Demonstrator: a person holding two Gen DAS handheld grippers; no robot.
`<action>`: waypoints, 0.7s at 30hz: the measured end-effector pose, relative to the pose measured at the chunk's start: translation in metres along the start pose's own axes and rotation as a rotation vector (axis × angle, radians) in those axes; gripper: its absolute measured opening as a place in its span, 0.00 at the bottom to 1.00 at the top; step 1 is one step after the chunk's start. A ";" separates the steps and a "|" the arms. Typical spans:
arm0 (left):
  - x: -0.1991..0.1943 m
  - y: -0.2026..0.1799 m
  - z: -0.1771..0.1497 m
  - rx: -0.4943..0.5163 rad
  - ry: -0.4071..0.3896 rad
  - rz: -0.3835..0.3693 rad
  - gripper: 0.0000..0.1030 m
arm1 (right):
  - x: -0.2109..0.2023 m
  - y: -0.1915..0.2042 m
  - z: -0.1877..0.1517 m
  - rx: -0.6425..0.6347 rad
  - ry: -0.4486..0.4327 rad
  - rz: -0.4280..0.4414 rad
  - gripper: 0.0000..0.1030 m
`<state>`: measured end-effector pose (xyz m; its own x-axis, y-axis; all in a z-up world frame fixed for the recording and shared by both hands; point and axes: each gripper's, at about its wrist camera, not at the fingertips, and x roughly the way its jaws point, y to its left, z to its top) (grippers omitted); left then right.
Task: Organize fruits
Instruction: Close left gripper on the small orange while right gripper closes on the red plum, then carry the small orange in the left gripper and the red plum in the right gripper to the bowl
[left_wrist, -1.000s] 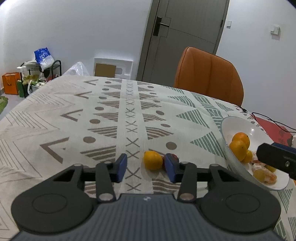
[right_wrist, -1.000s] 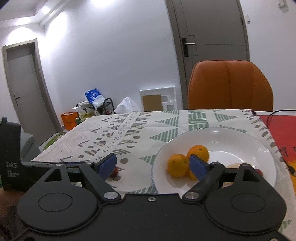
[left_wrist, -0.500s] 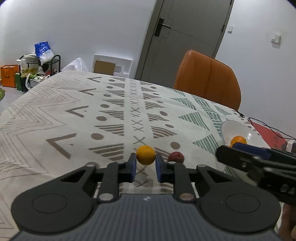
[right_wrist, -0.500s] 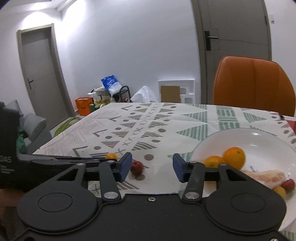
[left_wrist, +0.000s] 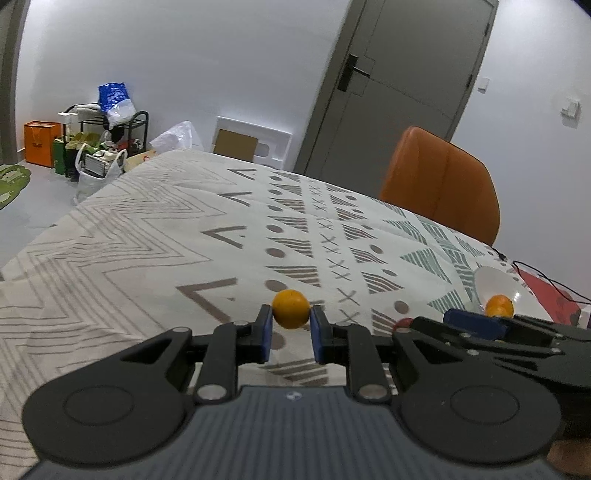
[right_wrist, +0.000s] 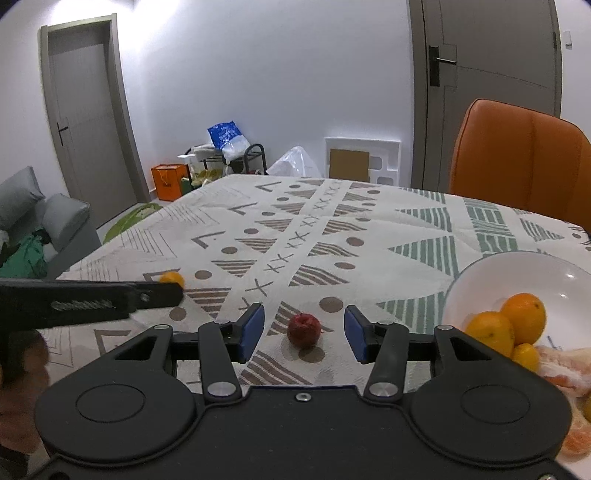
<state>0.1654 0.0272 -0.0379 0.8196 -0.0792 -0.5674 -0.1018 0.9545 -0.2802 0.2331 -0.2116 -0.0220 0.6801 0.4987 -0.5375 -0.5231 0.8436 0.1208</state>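
Left claw (left_wrist: 291, 334) is pinching my mandarin (left_wrist: 291, 308) at its fingertips above the tabletop (left_wrist: 155, 236); right claw (right_wrist: 303, 333) is gaping around the red fruit (right_wrist: 303, 329). I'm risking a fingertip slip before reaching the bowl (right_wrist: 480, 273).

Cool, fairly bright ceiling light, glare patches high on the wall (right_wrist: 280, 66), soft faint shadows, strong fisheye bending at edges, dark vignetted corners
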 end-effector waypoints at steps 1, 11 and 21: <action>-0.001 0.002 0.000 -0.003 -0.002 0.004 0.19 | 0.002 0.001 0.000 -0.004 0.004 -0.003 0.47; -0.012 0.015 0.012 -0.021 -0.028 0.024 0.19 | 0.026 0.010 0.003 -0.034 0.056 -0.034 0.20; -0.020 0.005 0.015 -0.006 -0.051 0.008 0.19 | -0.003 0.007 0.010 -0.005 -0.004 -0.041 0.20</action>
<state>0.1572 0.0381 -0.0167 0.8463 -0.0570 -0.5296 -0.1114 0.9533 -0.2807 0.2329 -0.2049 -0.0114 0.7032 0.4643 -0.5384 -0.4974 0.8624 0.0941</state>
